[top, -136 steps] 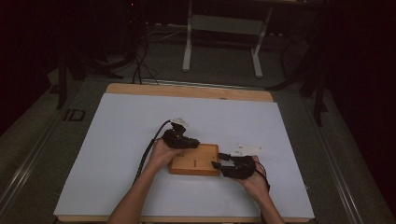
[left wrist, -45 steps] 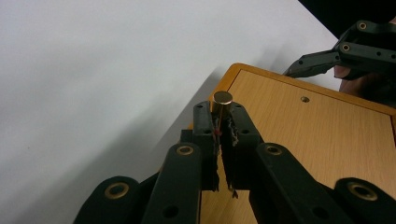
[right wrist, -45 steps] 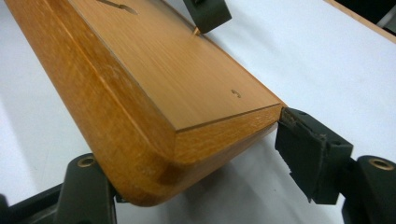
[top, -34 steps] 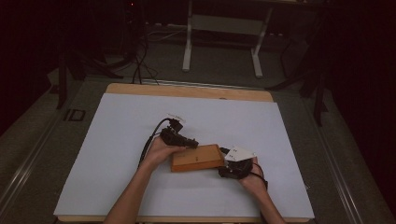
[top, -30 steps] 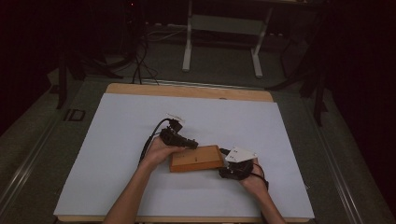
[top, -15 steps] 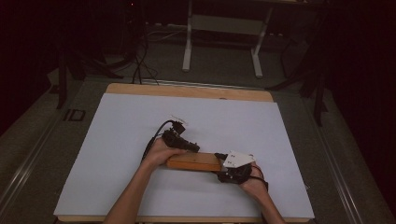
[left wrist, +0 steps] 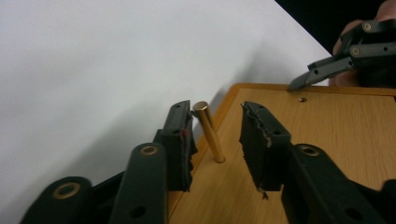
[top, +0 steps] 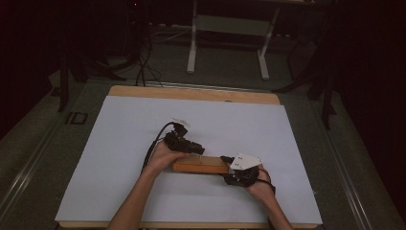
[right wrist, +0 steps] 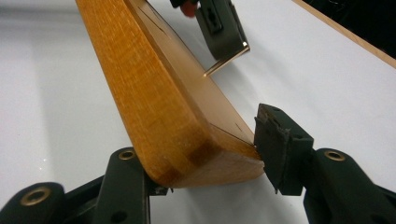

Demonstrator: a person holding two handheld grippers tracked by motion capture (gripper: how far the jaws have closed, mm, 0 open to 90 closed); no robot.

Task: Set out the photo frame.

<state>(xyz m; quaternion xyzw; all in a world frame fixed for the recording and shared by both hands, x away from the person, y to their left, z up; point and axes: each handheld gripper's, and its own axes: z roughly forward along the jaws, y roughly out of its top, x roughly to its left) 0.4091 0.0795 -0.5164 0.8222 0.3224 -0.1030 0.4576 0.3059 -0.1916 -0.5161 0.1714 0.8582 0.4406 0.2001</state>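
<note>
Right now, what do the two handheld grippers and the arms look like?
Both are black two-jaw linkage grippers with brass-coloured pivot rivets and worn, ragged black pads. The left gripper trails a black cable; the right gripper carries a pale three-cornered plate on top. Forearms are bare, no sleeves or gloves.

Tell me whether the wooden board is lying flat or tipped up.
Tipped up: the wooden board stands on edge on the white table, clamped by the right gripper.

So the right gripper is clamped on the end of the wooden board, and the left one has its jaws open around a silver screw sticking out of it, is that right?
Nearly. The thing between the open jaws of the left gripper is a smooth brass-coloured pin, not a silver screw; the left gripper view shows it standing in the wooden board. The rest holds: the right gripper does clamp the board's end.
</note>
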